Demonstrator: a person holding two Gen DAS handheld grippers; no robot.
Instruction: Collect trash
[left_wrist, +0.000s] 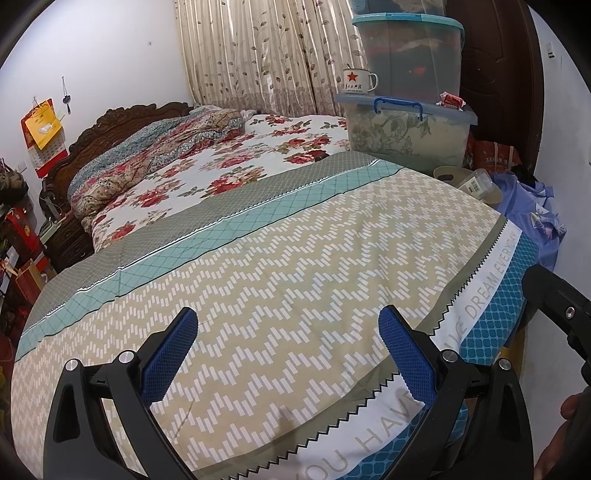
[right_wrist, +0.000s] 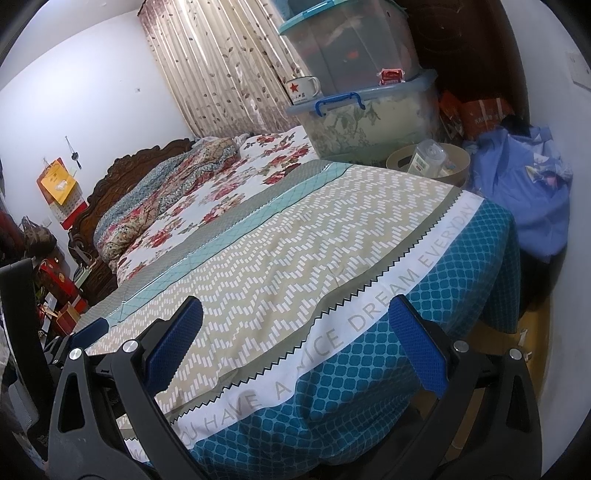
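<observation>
Both the left claw (left_wrist: 288, 332) and right claw (right_wrist: 295, 321) hang wide open and empty over the bed (right_wrist: 280, 236). Likely searching: the bin (right_wrist: 458, 158) with a plastic bottle (right_wrist: 428, 157) sits upper right; reaching there seems next.

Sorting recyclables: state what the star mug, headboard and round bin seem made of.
Star mug: likely enamelled metal, glossy white with thin dark rim. Headboard: dark carved wood, apparently varnished. Round bin: probably matte beige plastic, smooth thin wall.
</observation>
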